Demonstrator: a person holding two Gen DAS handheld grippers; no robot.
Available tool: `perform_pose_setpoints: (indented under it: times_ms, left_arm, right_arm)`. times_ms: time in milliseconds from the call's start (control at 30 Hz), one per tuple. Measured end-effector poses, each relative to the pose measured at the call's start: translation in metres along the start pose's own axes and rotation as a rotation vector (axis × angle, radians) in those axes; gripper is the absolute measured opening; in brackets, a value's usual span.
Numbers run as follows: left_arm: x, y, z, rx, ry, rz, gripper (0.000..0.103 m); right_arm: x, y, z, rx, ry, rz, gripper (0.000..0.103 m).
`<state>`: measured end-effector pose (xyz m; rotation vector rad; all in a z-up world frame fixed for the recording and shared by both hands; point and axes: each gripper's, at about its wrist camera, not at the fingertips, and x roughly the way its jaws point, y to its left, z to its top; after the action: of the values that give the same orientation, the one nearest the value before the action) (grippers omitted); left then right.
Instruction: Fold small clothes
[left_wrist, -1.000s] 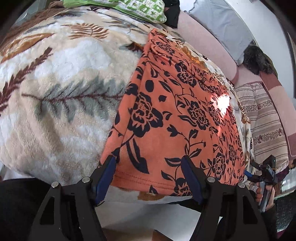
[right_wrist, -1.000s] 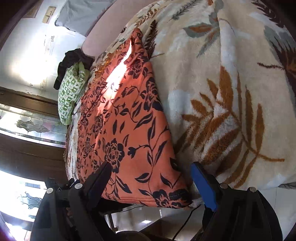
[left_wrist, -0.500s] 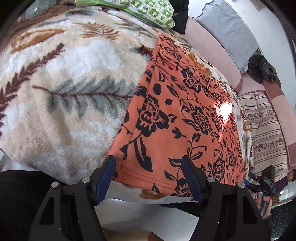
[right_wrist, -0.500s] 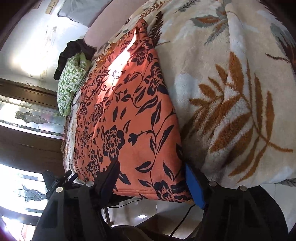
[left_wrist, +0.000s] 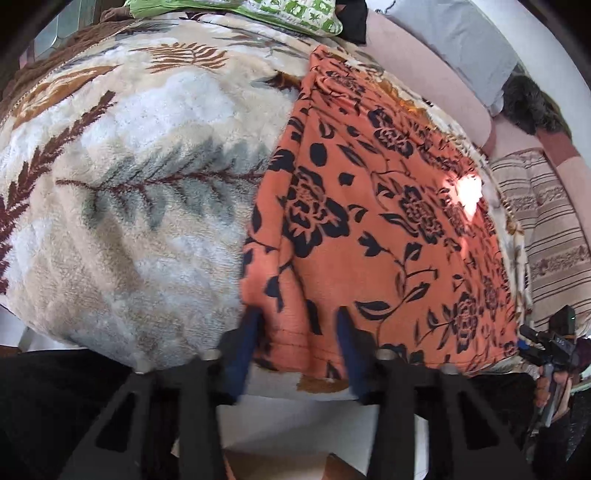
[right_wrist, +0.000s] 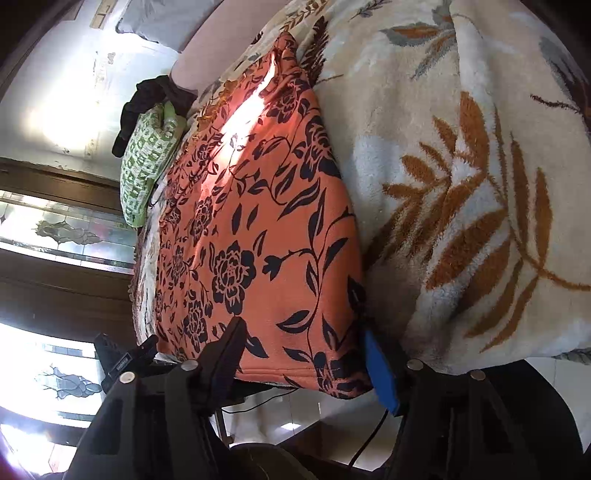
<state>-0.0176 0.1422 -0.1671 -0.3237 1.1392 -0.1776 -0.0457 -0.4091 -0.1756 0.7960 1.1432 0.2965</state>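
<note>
An orange garment (left_wrist: 376, 221) with a black flower print is lying flat on a plush leaf-patterned blanket (left_wrist: 140, 177), its near hem hanging at the blanket's front edge.

The left gripper (left_wrist: 297, 325) is sitting at the garment's near left corner. Its jaws are closing, with the hem between the blue pads (left_wrist: 247, 339). The cloth there is bunching into upright folds between them, and the pads look to be pressing on it, though the picture is a little blurred at that spot.

The right gripper (right_wrist: 303, 343) is sitting at the near right corner of the same garment (right_wrist: 258, 229). Its jaws are closing too, with the hem between them. The dark pad is lying against the top of the cloth on one side; the blue pad (right_wrist: 380, 369) is lying at the corner's edge beside the blanket (right_wrist: 461, 184). The cloth between these fingers is lying smooth, not gathered, so the jaws are standing apart around it.

From the left wrist view, the right gripper (left_wrist: 546, 343) is showing small at the far right edge, with a hand (left_wrist: 554, 391) on its handle.

At the far end of the blanket a green-and-white patterned pillow (left_wrist: 295, 14) is lying, with a dark cloth (right_wrist: 147, 103) beside it. A grey pillow (left_wrist: 458, 40) is resting on a pink headboard (left_wrist: 424, 74). A striped cloth (left_wrist: 546, 229) is lying off to the garment's right side.
</note>
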Motion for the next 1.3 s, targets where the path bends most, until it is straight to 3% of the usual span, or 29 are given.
perform_pose_setpoints:
  times_ms: [133, 200, 267, 333, 400, 467, 500, 533, 567, 600, 733, 767, 800, 833, 900, 933, 967, 1000, 1067, 1233, 1300]
  left_arm:
    - [-0.004, 0.006, 0.000, -0.033, -0.004, -0.019, 0.034]
    - [-0.009, 0.005, -0.001, -0.027, -0.008, -0.007, 0.043]
    - [-0.013, 0.005, -0.002, -0.020, -0.028, 0.007, 0.073]
    - [-0.012, 0.005, -0.002, -0.009, -0.039, 0.034, 0.075]
    - [-0.002, 0.004, -0.002, -0.010, -0.001, 0.042, 0.075]
    - [0.001, 0.000, -0.003, 0.016, 0.008, 0.056, 0.067]
    - [0.002, -0.002, -0.004, 0.035, 0.015, 0.069, 0.040]
    - [0.002, 0.000, -0.004, 0.029, 0.027, 0.061, 0.021]
    - [0.001, 0.003, -0.004, 0.006, 0.031, 0.032, 0.018]
    - [0.000, 0.005, -0.003, -0.007, 0.032, 0.023, 0.016]
    - [0.001, 0.004, -0.005, 0.005, 0.029, 0.029, 0.018]
    - [0.001, 0.003, -0.004, 0.006, 0.032, 0.030, 0.028]
    - [0.001, 0.002, -0.003, 0.009, 0.036, 0.024, 0.033]
    - [0.002, 0.001, -0.003, 0.016, 0.038, 0.016, 0.041]
    - [0.004, -0.004, -0.003, 0.038, 0.036, 0.036, 0.041]
    - [0.004, -0.005, -0.003, 0.049, 0.037, 0.044, 0.022]
    - [0.004, -0.005, -0.003, 0.055, 0.044, 0.034, 0.010]
    - [0.003, -0.005, -0.002, 0.046, 0.043, 0.016, 0.010]
    - [-0.001, -0.004, -0.001, 0.032, 0.027, -0.007, 0.010]
    - [-0.029, -0.009, 0.006, 0.031, -0.053, -0.070, 0.010]
    - [-0.025, -0.008, 0.009, 0.024, -0.041, -0.068, 0.010]
  right_arm:
    - [0.001, -0.007, 0.003, 0.034, -0.009, -0.114, 0.052]
    - [-0.001, -0.004, 0.002, 0.007, -0.010, -0.103, 0.052]
    - [0.002, -0.002, 0.000, -0.014, 0.006, -0.127, 0.056]
    - [0.004, -0.003, 0.001, -0.012, 0.018, -0.126, 0.057]
    - [0.006, -0.003, 0.002, -0.015, 0.024, -0.126, 0.060]
    - [0.007, -0.001, 0.001, -0.028, 0.031, -0.135, 0.060]
    - [0.008, 0.000, 0.001, -0.027, 0.039, -0.127, 0.059]
    - [0.007, 0.000, 0.000, -0.019, 0.040, -0.114, 0.057]
    - [0.007, 0.000, -0.002, -0.010, 0.044, -0.104, 0.041]
    - [0.006, -0.001, -0.002, 0.000, 0.045, -0.103, 0.032]
    - [0.002, -0.002, -0.001, 0.007, 0.022, -0.141, 0.033]
    - [0.005, -0.005, -0.001, 0.022, 0.039, -0.145, 0.042]
    - [0.007, -0.006, -0.001, 0.027, 0.053, -0.117, 0.062]
    - [0.007, -0.004, -0.002, 0.016, 0.051, -0.092, 0.066]
    - [0.008, 0.001, -0.003, -0.017, 0.053, -0.115, 0.067]
    - [0.009, 0.000, -0.003, -0.016, 0.054, -0.107, 0.063]
    - [0.009, -0.001, -0.003, -0.007, 0.059, -0.105, 0.032]
    - [0.009, -0.003, -0.003, 0.002, 0.064, -0.102, 0.016]
    - [0.008, -0.004, -0.004, 0.008, 0.063, -0.098, 0.009]
    - [-0.019, 0.009, -0.002, 0.009, -0.023, 0.020, 0.008]
    - [-0.024, 0.012, 0.002, 0.003, -0.041, 0.040, 0.008]
